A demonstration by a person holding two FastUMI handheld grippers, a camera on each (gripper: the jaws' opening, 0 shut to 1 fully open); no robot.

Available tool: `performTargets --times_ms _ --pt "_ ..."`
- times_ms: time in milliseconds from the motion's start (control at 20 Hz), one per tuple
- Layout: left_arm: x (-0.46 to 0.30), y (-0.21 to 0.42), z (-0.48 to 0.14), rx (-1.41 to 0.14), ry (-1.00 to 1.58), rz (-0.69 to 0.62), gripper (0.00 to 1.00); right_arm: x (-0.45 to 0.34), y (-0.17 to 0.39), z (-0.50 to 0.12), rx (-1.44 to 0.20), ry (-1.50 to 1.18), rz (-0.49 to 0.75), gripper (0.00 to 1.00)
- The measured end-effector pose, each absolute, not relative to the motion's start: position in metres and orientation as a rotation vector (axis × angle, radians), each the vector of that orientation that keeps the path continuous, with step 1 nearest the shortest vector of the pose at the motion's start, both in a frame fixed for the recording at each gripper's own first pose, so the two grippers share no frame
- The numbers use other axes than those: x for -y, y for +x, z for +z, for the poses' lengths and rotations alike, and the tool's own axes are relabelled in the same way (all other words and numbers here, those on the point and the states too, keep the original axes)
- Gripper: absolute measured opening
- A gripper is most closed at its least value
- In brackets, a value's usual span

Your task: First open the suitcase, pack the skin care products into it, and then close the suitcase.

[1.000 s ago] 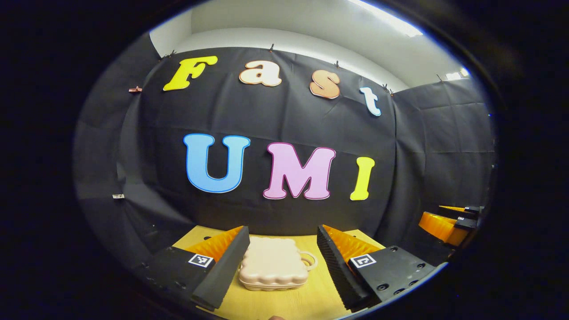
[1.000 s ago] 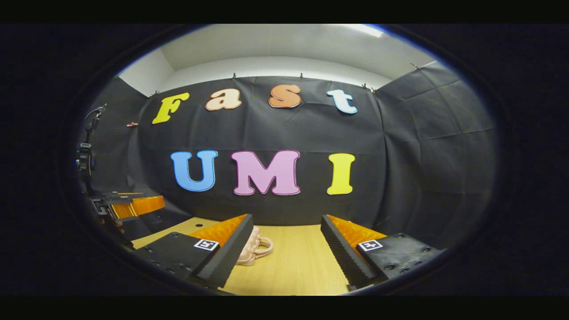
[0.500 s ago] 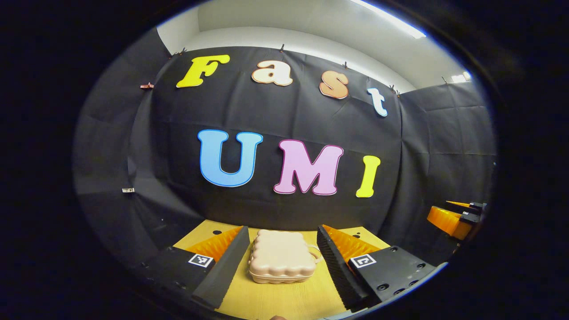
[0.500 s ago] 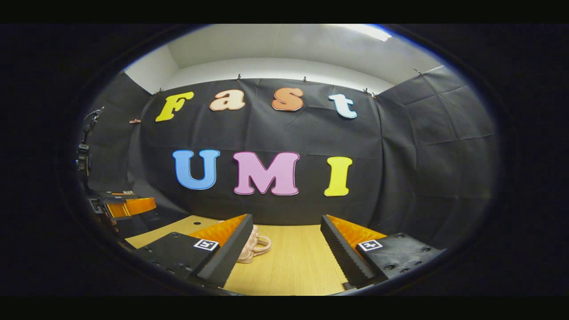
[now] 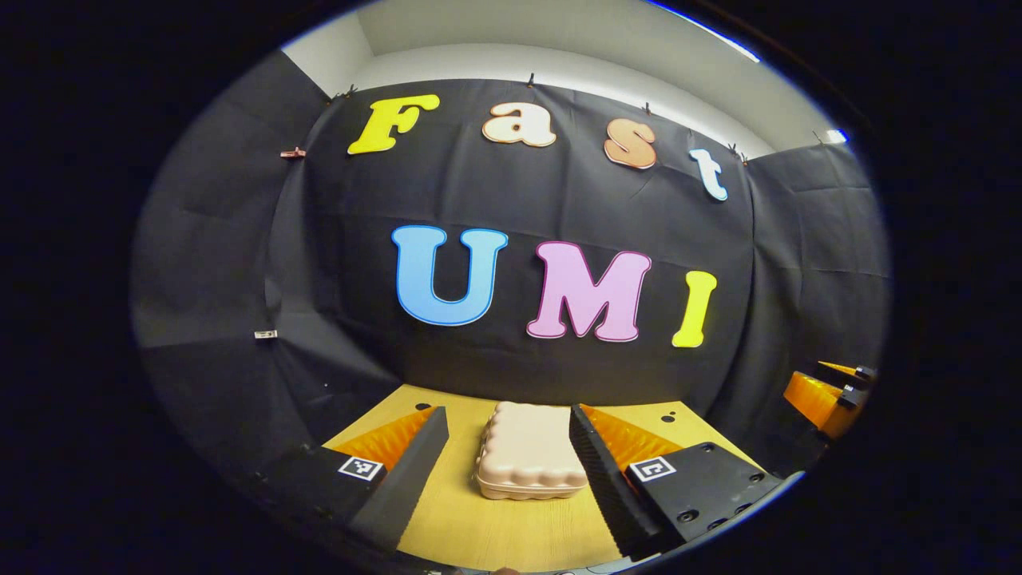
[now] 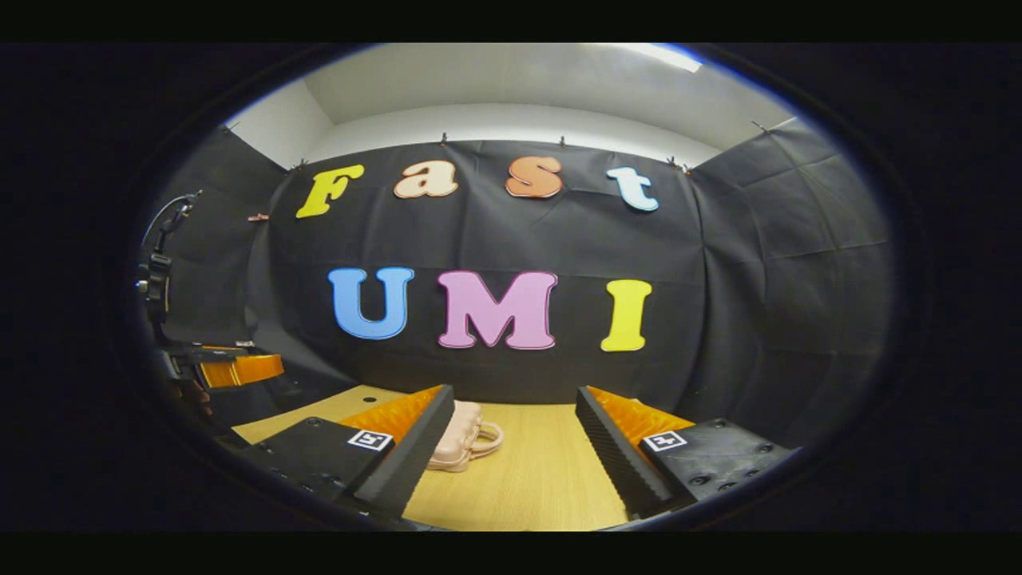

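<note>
A closed pink suitcase (image 5: pixel 527 451) lies flat on the wooden counter (image 5: pixel 495 531), long axis running away toward the black cloth wall (image 5: pixel 511 200), handle (image 6: pixel 487 438) on its right side. The left tool (image 5: pixel 505 471), fingers apart, frames it without touching. The right tool (image 6: pixel 511 451), also spread, holds nothing, the suitcase just beyond its left finger (image 6: pixel 411 455).

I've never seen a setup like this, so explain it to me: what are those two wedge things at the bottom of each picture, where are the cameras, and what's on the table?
Each wedge pair is a hand-held gripper's two fingers; a camera rides on each gripper, looking forward. In the left gripper view, the left gripper is open, with a closed pink suitcase lying on the wooden table between its fingers, untouched. In the right gripper view, the right gripper is open and empty; the suitcase peeks out beside its finger. Nothing is held.
</note>
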State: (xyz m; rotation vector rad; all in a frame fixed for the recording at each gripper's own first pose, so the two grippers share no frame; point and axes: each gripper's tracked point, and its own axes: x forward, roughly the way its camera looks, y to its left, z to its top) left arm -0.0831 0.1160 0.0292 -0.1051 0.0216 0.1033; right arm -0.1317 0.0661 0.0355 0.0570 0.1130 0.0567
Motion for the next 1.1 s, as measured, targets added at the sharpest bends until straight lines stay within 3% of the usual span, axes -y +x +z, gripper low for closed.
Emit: performTargets --times_ms 1100 --pt "-0.106 -0.096 0.036 -0.003 -0.038 0.114 0.96 -0.081 -0.098 0.043 -0.089 0.062 0.137 0.97"
